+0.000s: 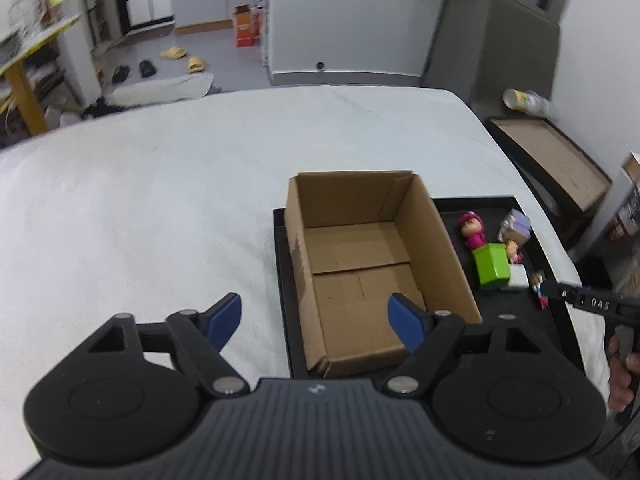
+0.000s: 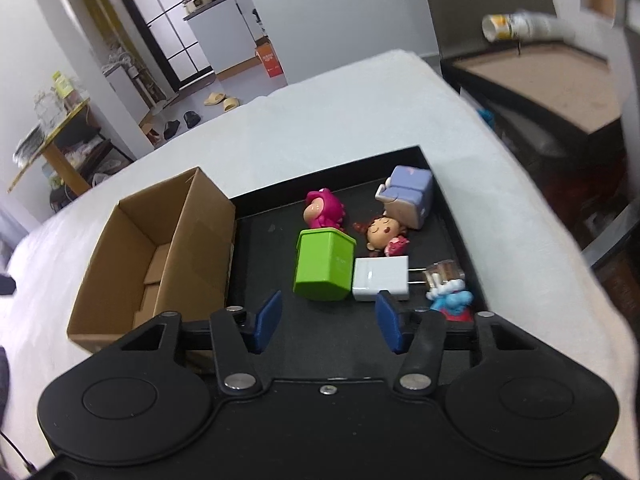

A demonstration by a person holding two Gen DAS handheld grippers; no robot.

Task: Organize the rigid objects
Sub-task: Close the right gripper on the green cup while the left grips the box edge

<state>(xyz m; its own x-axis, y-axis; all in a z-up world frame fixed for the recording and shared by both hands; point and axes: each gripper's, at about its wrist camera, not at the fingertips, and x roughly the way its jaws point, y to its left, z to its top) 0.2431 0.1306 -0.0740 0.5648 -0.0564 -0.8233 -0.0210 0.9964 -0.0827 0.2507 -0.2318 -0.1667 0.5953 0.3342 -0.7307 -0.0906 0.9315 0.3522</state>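
Left gripper [image 1: 314, 322] jaws apart, empty – over box [image 1: 352, 248] near edge. Right gripper [image 2: 328, 326] jaws apart, empty; green block [image 2: 324, 264] at 12 o'clock, charger [image 2: 380, 280] touching it at 1 – both on tray [image 2: 272, 248]

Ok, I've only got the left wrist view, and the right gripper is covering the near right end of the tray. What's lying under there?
Observer: A blue figure, beside the white charger.
Operator: Is the right gripper holding anything?
Observer: No. The right gripper is open over bare tray, nothing between its pads.
Operator: Which way do the charger's prongs point?
Observer: Toward a clear block by the blue figure.
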